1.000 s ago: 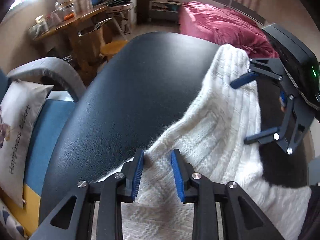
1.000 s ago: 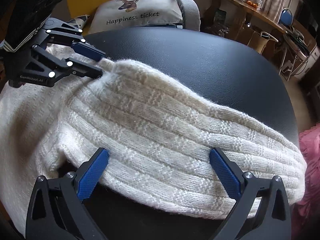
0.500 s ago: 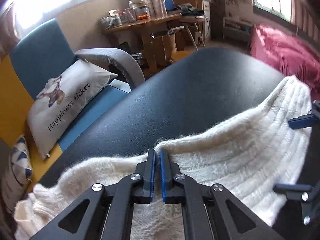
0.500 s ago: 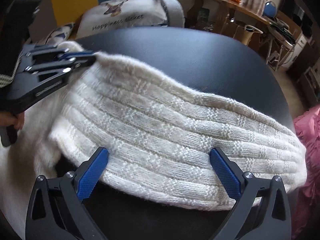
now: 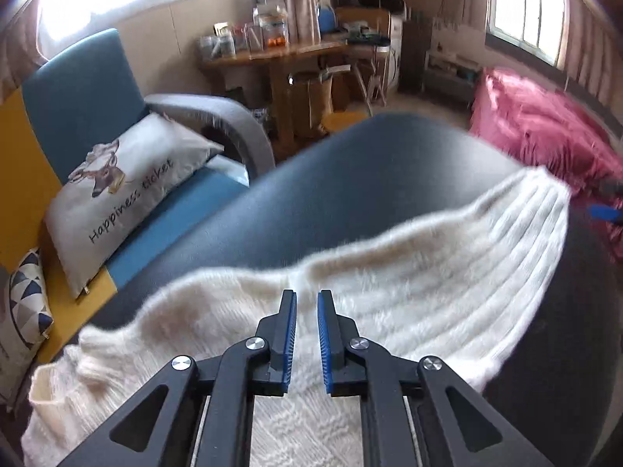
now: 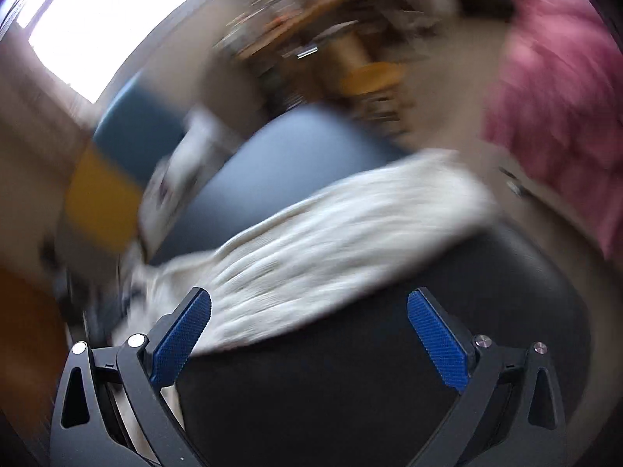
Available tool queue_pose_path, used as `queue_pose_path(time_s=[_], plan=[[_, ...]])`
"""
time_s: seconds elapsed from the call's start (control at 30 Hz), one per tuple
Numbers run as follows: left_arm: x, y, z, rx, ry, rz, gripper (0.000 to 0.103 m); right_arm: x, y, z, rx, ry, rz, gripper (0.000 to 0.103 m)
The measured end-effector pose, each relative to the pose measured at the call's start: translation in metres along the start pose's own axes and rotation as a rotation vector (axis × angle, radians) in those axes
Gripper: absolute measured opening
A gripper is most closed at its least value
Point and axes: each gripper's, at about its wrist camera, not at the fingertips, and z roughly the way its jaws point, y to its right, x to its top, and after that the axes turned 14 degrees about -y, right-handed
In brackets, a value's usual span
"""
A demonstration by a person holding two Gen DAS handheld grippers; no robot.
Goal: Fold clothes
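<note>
Left tool (image 5: 307, 303) is opening over the sweater (image 5: 409, 303), gripping nothing; right tool (image 6: 309, 323) is spread wide. Risk: the fold slumps toward 3 o'clock off the tabletop (image 5: 350, 179).

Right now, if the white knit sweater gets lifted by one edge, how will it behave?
The sweater will probably droop limply: it already sags in soft folds over the black table. Its fuzzy ribbed knit should resist slipping. It likely stretches somewhat under its own weight.
</note>
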Motion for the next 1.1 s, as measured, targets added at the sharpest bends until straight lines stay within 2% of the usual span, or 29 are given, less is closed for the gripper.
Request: queue_pose_path(time_s=[0.07,0.13,0.2,0.27,0.33,0.4,0.5,0.53,0.57,0.63,0.77,0.9,1.03,1.1], plan=[[-0.004,0.002,0.01,-0.007,-0.032,-0.007,0.01,0.004,0.032,-0.004,-0.026,0.035,0.109,0.103],[-0.006,0.002,0.012,-0.01,-0.027,-0.009,0.011,0.009,0.05,-0.001,0.009,0.064,0.177,0.103],[-0.006,0.001,0.013,-0.021,-0.03,-0.022,0.011,0.014,0.055,0.002,0.071,0.093,0.192,0.103],[-0.006,-0.001,0.013,-0.031,-0.034,-0.029,0.011,0.02,0.052,0.006,0.091,0.104,0.189,0.103],[-0.006,-0.002,0.013,-0.035,-0.032,-0.033,0.011,0.026,0.043,0.012,0.052,0.109,0.163,0.103],[-0.007,-0.003,0.013,-0.035,-0.025,-0.036,0.011,0.032,0.031,0.02,-0.055,0.103,0.125,0.099],[-0.009,-0.001,0.012,-0.027,-0.013,-0.03,0.011,0.04,0.019,0.03,-0.226,0.091,0.096,0.068],[-0.01,0.0,0.011,-0.027,-0.011,-0.031,0.011,0.042,0.019,0.032,-0.271,0.09,0.101,0.035],[-0.01,0.0,0.011,-0.026,-0.008,-0.031,0.011,0.044,0.019,0.033,-0.303,0.089,0.109,0.007],[-0.011,-0.001,0.011,-0.025,-0.006,-0.03,0.012,0.043,0.022,0.032,-0.306,0.086,0.128,0.007],[-0.01,-0.004,0.011,-0.044,-0.006,-0.034,0.012,0.025,0.003,0.016,-0.377,0.092,0.037,0.007],[-0.01,-0.006,0.013,-0.055,-0.001,-0.046,0.012,-0.005,-0.008,-0.017,-0.351,0.16,0.009,0.007],[-0.006,-0.001,0.013,-0.03,-0.014,-0.023,0.012,-0.023,0.02,0.003,-0.387,0.089,0.064,0.007],[-0.002,-0.001,0.012,-0.032,-0.035,-0.009,0.012,-0.026,0.033,0.005,-0.345,0.106,0.101,0.008]])
